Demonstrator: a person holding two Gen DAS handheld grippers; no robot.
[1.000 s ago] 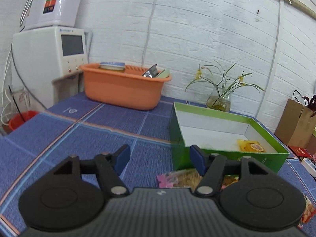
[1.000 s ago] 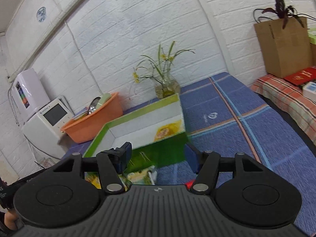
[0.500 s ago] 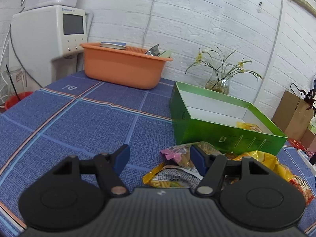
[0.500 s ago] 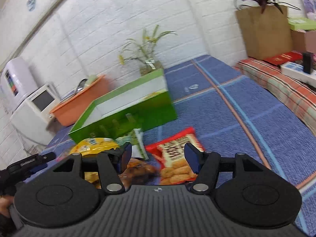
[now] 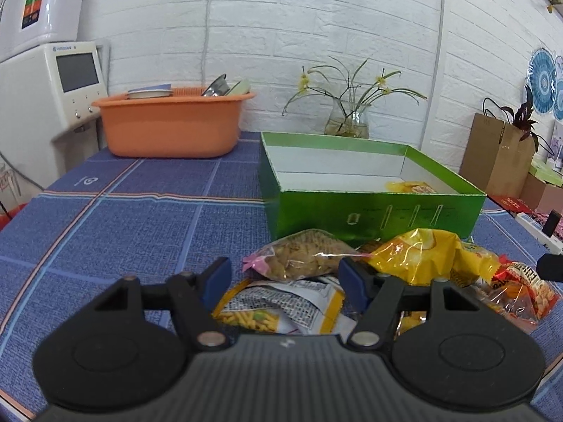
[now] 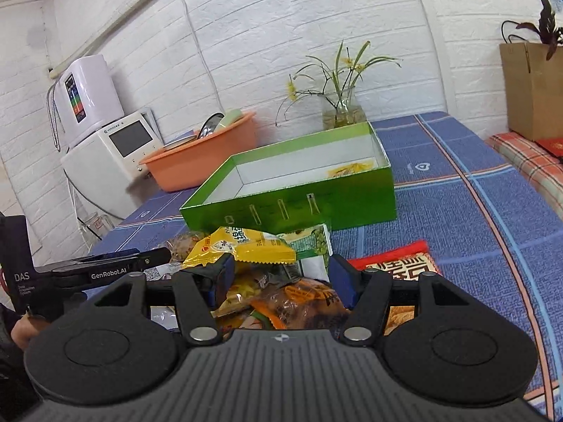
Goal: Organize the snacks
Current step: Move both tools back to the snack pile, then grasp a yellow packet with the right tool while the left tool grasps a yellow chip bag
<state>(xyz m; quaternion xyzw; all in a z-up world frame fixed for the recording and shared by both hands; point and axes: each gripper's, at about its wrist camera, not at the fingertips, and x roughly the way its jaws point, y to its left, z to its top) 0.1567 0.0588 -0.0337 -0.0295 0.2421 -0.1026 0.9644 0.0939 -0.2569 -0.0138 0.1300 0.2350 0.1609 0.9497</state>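
Nearest to us, our left gripper (image 5: 285, 279) has its jaws apart, and nothing is pressed between the blue pads (image 5: 219, 277). It hangs over the near edge of the snack pile. Under it lies a white and yellow packet (image 5: 281, 307), and just past the pads a clear bag (image 5: 302, 258) with a pink end rests on top.

Our right gripper (image 6: 279, 277) also has its jaws apart and grips nothing. It hangs over the same pile, above a brown and orange packet (image 6: 299, 300). A yellow bag (image 6: 246, 244) lies beside its left pad; we cannot tell if they touch. A green pea packet (image 6: 311, 242) stands behind it, and a red packet (image 6: 397, 263) lies flat on the blue cloth (image 6: 475, 239) to the right.

The pile sits just in front of the green box (image 6: 299, 207), touching its front wall or nearly so. In the box, one yellow snack (image 5: 413, 187) lies in the far right corner.

Behind the box stand a vase (image 5: 346, 123) with thin flowers and an orange basin (image 5: 172, 125) with dishes. A white machine (image 5: 42, 84) is at the far left by the brick wall.
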